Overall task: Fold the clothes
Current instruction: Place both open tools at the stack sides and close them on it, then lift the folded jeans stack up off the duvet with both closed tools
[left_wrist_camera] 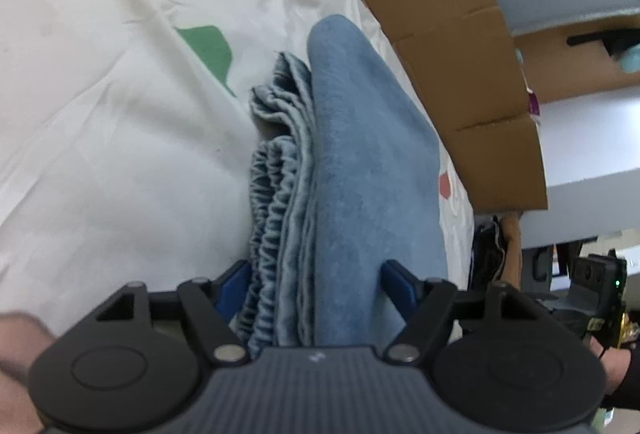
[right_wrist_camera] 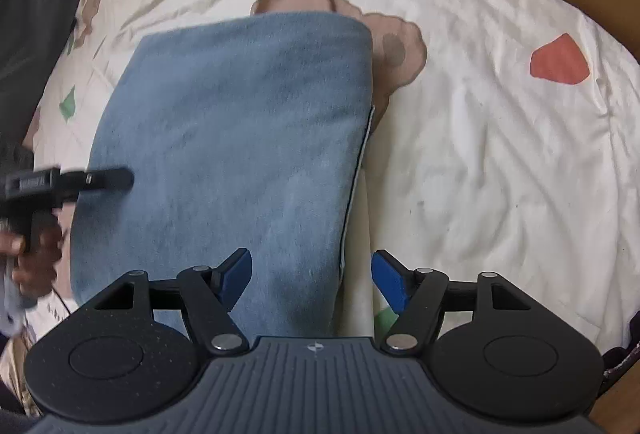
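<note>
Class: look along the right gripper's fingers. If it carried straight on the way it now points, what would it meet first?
Most likely the folded blue garment: the right gripper, jaws open, straddles its right edge, with the patterned white bedsheet beside and beneath. How far above the cloth it is cannot be told.

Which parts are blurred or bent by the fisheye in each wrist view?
Left wrist view: the blue folded garment is soft with motion blur, and the cardboard edge curves strongly. Right wrist view: the left gripper entering at the left edge is smeared, the bedsheet bulges outward, lighting is even with no glare.
</note>
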### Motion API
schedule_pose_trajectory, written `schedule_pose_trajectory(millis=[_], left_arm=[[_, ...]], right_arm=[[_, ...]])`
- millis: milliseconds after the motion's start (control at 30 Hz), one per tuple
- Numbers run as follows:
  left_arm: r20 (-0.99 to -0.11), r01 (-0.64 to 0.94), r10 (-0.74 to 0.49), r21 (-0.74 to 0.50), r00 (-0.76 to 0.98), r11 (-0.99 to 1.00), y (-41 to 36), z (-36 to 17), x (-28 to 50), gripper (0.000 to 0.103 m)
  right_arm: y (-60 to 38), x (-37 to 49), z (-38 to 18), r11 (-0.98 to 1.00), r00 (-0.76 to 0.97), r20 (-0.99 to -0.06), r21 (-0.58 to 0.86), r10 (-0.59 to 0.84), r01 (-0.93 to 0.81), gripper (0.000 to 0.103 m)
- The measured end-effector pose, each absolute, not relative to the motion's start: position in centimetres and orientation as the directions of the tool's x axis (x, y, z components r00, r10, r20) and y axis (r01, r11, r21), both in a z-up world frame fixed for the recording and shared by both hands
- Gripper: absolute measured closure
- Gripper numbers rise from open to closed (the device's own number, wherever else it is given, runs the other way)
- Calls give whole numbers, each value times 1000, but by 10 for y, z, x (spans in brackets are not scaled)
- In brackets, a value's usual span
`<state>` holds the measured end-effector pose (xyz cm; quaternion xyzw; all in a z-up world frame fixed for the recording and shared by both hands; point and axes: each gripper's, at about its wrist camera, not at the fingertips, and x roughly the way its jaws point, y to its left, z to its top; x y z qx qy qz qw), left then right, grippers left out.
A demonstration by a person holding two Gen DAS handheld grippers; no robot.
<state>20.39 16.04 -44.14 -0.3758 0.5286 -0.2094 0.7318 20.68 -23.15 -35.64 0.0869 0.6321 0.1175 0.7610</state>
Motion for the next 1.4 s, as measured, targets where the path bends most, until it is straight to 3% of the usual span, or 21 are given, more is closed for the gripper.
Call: schedule_pose_trajectory(millis=[267,467,567,833,1133,1167,1267,1400], left_arm=[[-606,-71,-731,-783,312,618,150,-444,225,25],[-608,-37,-736,-778,298,628,152,-434,220,46],[-594,-25,-743,-786,309,618,153,-428,217,51],[-601,-56,-742,-787,297,615,151,-438,215,40],[-588,-41,-753,-795,294,605,149,-445,212,37],[-587,-36,-754,-795,295,605,148,-445,212,44],[-596,0,-735,-777,323,630,146,-435,210,52],[-595,21,-725,-768,348,640,148,-427,208,55]], right_arm=[[-252,195,-360,934,272,-896,356,351,-32,29],[-273,189,-377,889,380,-834,454,401,57,29],[-278,186,-383,857,427,-789,511,441,60,30],[-279,191,-413,779,458,-714,623,529,70,41],[-275,196,-429,748,434,-697,659,570,74,42],[-275,198,-430,746,437,-695,662,571,77,44],[-275,203,-427,741,454,-684,668,572,74,64],[-274,204,-416,747,458,-679,663,573,49,78]])
